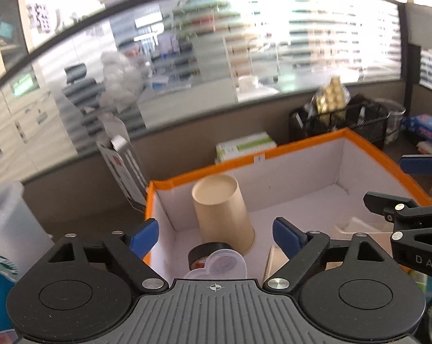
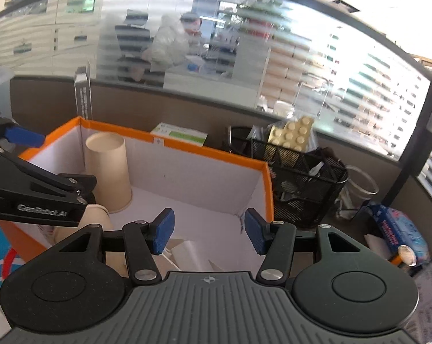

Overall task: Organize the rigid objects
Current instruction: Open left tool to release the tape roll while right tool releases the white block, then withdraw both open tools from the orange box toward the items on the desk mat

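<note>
An orange-rimmed box with white inner walls holds an upside-down tan paper cup in its left corner. A black tape roll and a clear plastic lid lie just in front of the cup. My left gripper is open and empty above these items. My right gripper is open and empty over the box's right half, above white paper pieces. The cup stands to its left. Each gripper shows at the edge of the other's view.
A black mesh organiser with a tan stud plate stands right of the box. A green-white carton lies behind it. A blue tissue pack lies far right. A tall narrow box and a white container stand left.
</note>
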